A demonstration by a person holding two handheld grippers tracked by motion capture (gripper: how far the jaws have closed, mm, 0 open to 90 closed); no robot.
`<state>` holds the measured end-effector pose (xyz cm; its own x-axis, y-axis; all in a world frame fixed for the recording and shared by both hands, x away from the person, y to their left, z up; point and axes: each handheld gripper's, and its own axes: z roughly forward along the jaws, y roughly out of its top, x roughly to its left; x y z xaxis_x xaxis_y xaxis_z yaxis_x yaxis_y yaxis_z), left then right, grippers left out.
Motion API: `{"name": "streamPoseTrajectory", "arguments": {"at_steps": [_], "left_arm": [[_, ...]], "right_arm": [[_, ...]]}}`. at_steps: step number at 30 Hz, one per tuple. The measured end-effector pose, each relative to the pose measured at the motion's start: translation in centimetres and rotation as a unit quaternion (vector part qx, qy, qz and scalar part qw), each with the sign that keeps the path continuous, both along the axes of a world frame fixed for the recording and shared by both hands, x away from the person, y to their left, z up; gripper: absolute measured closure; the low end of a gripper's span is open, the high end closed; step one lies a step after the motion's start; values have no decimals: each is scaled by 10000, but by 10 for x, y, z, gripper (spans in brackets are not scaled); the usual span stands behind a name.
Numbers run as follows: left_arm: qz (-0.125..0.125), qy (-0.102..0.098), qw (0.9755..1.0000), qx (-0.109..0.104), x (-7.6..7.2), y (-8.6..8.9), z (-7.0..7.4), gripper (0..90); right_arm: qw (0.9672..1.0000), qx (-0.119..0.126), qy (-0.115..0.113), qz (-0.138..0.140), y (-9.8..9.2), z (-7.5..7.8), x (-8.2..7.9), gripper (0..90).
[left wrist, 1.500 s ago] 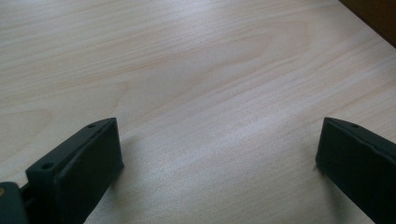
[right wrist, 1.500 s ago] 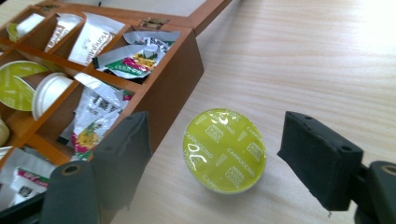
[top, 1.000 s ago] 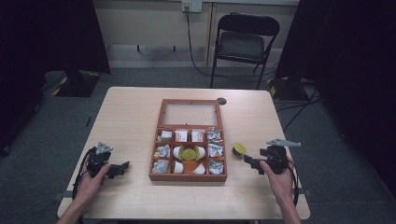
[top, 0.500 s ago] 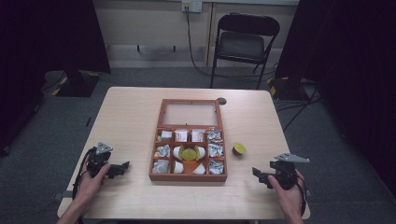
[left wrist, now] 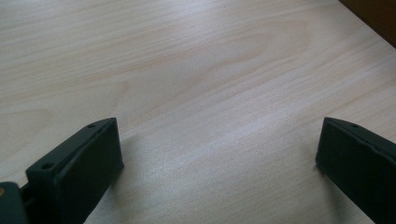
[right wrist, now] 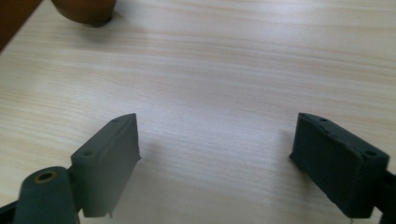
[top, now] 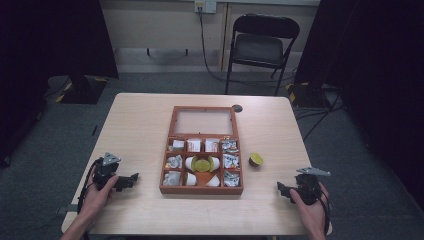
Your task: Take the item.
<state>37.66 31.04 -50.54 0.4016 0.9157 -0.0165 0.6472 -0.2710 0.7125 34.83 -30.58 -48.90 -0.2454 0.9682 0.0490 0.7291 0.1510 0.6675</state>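
Observation:
A brown wooden box (top: 170, 152) with its glass lid open sits mid-table; its compartments hold white packets and a yellow-green capsule (top: 201, 163). A second yellow-topped capsule (top: 256, 159) stands on the table right of the box, and its brown base (right wrist: 84, 10) shows in the right gripper view. My left gripper (top: 131, 178) rests open on the table left of the box, jaws wide over bare wood (left wrist: 219, 154). My right gripper (top: 281, 190) is open near the front right edge, nothing between its jaws (right wrist: 217, 154).
The light wooden table (top: 140, 125) has bare room on both sides of the box. A small dark round grommet (top: 236, 108) lies behind the box. A black folding chair (top: 260, 45) stands beyond the table's far edge.
My right gripper has drawn back from the yellow capsule toward the front right corner, leaving the capsule standing on the table. The left gripper has stayed put.

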Motion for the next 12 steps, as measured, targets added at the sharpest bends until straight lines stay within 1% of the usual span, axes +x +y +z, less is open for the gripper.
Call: {"name": "streamPoseTrajectory", "arguments": {"at_steps": [1,2,3,4,5,12], "left_arm": [[-2,1,10000,2,0,0,0,0],[0,0,10000,0,0,0,0,0],[-5,7,10000,2,0,0,0,0],[0,0,10000,0,0,0,0,0],[-2,1,10000,0,0,0,0,0],[-18,1,10000,1,0,0,0,0]], "right_arm": [[9999,-82,-75,-53,1,-2,-1,139],[9993,-260,-197,-155,5,-5,-2,114],[9992,-241,-271,-137,7,-7,-1,79],[9992,-241,-271,-137,7,-7,-1,79],[9990,-218,-392,-54,9,-11,-1,46],[9990,-217,-394,-57,9,-11,-1,46]]}}
